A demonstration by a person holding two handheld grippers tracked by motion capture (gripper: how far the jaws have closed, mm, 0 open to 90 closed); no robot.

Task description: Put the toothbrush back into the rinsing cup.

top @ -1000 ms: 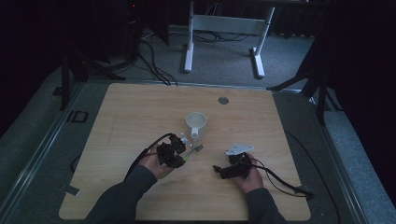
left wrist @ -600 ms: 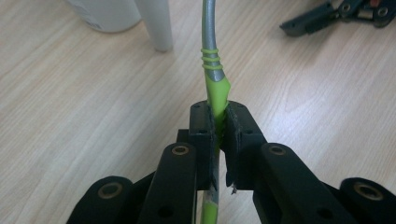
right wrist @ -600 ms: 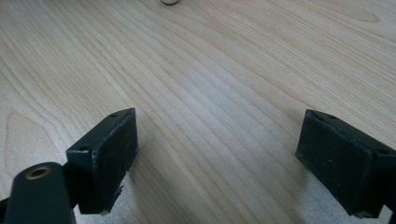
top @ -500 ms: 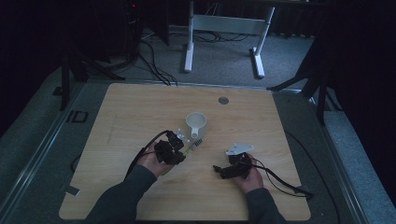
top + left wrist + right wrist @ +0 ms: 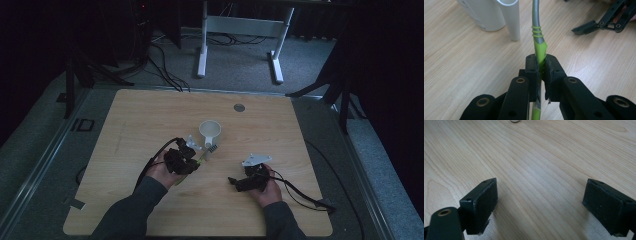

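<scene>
- Left gripper (image 5: 539, 72): jaws clamped on the green handle of a slim tool (image 5: 537, 30); its grey shaft runs forward past the jaws.
- White cup (image 5: 210, 130) just beyond it, near the tabletop (image 5: 300, 130) middle; a white tube (image 5: 510, 17) stands beside the cup.
- Right gripper (image 5: 540, 202): jaws wide apart over bare wood, toward the near right corner, well apart from the left.

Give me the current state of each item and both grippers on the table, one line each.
Left gripper: shut on the green-handled utensil.
Green-handled utensil: clamped by its handle, metal shaft pointing away towards the cup.
White cup: upright on the table, open top, nothing visibly inside.
Right gripper: fingers wide open, holding nothing, low over bare wood.
</scene>
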